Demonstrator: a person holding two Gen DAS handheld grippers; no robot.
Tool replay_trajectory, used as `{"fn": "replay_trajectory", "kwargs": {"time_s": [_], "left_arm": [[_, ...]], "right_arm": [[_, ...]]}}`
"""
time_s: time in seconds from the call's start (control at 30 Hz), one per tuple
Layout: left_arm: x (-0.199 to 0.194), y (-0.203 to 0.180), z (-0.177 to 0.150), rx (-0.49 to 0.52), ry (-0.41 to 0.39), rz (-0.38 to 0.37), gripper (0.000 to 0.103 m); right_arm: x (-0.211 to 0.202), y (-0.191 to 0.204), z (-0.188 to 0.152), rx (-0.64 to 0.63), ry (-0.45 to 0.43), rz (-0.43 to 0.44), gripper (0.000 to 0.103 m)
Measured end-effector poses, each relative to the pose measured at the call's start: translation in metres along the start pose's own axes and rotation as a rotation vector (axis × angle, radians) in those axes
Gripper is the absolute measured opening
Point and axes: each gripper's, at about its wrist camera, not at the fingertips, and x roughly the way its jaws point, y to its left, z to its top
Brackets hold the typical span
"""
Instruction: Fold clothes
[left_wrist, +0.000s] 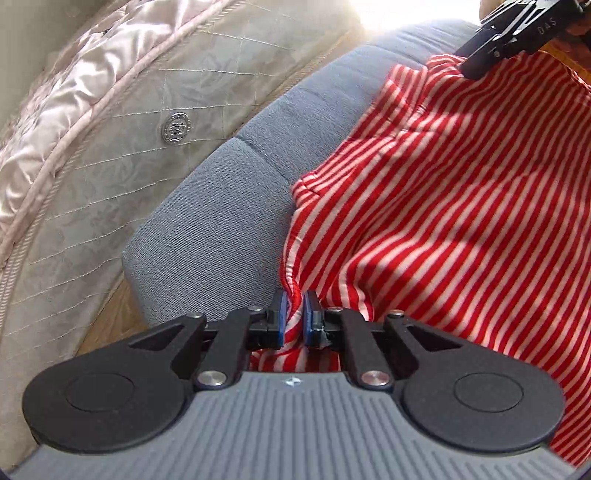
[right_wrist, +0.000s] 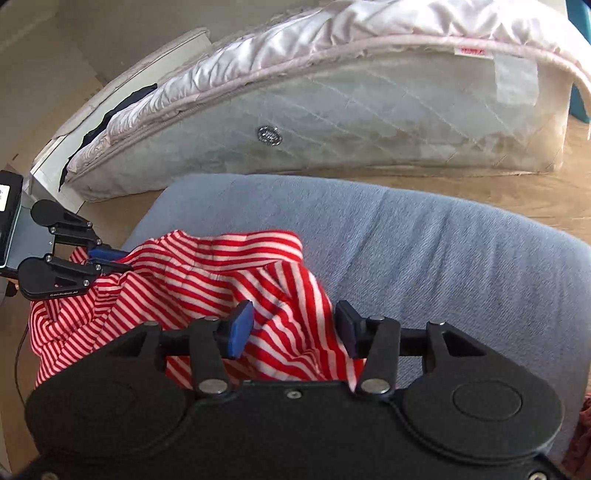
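Note:
A red-and-white striped garment (left_wrist: 443, 203) lies rumpled on a blue-grey cushion (left_wrist: 207, 221). My left gripper (left_wrist: 293, 317) is shut on a bunched edge of the cloth, which is squeezed between its blue pads. In the right wrist view the garment (right_wrist: 207, 277) covers the cushion's (right_wrist: 443, 277) near left part, and the left gripper (right_wrist: 114, 260) pinches its far left corner. My right gripper (right_wrist: 293, 328) is open just over the near right edge of the cloth, pads wide apart. Its dark tip (left_wrist: 471, 66) meets the garment's far edge in the left wrist view.
A quilted mattress (right_wrist: 369, 129) with a pale satin cover (right_wrist: 258, 48) lies on the wooden floor (right_wrist: 517, 199) beyond the cushion. A teal object (right_wrist: 580, 74) stands at the far right. A reddish cloth (right_wrist: 583, 435) shows at the lower right edge.

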Motion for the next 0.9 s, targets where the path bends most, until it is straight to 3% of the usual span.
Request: {"fn": "replay_trajectory", "kwargs": {"time_s": [0.07, 0.13, 0.23, 0.33, 0.4, 0.47, 0.6, 0.63, 0.67, 0.73, 0.8, 0.9], "left_arm": [[-0.001, -0.003, -0.002, 0.015, -0.008, 0.010, 0.012], [-0.001, -0.006, -0.004, 0.029, -0.015, 0.020, 0.012], [-0.004, 0.003, 0.006, 0.030, -0.046, 0.063, 0.012], [-0.009, 0.021, 0.024, -0.045, -0.103, 0.074, 0.012], [-0.009, 0.027, 0.035, -0.067, -0.125, 0.084, 0.012], [-0.004, 0.029, 0.041, -0.064, -0.131, 0.090, 0.012], [0.010, 0.023, 0.039, -0.021, -0.078, 0.092, 0.012], [0.012, 0.021, 0.037, -0.005, -0.063, 0.090, 0.013], [0.008, 0.017, 0.032, 0.023, -0.059, 0.086, 0.014], [-0.013, 0.006, 0.018, 0.086, -0.085, 0.077, 0.029], [-0.041, -0.007, 0.005, 0.116, -0.124, 0.058, 0.048], [-0.085, -0.036, -0.014, 0.133, -0.174, -0.008, 0.049]], "right_arm": [[0.002, 0.010, -0.002, -0.059, -0.012, -0.046, 0.007], [-0.002, 0.016, 0.001, -0.084, -0.046, -0.089, 0.006], [-0.029, 0.023, 0.015, -0.123, -0.191, -0.185, 0.006], [-0.047, 0.029, 0.028, -0.165, -0.296, -0.267, 0.006], [-0.050, 0.028, 0.034, -0.170, -0.328, -0.302, 0.006], [-0.037, 0.019, 0.033, -0.155, -0.301, -0.327, 0.009], [-0.026, 0.008, 0.024, -0.106, -0.273, -0.364, 0.013], [-0.036, 0.010, 0.020, -0.101, -0.283, -0.346, 0.018], [-0.047, 0.013, 0.017, -0.097, -0.293, -0.327, 0.030], [-0.076, 0.023, 0.007, -0.106, -0.304, -0.278, 0.047], [-0.105, 0.034, -0.005, -0.114, -0.302, -0.217, 0.047], [-0.150, 0.059, -0.035, -0.134, -0.268, -0.095, 0.047]]}}
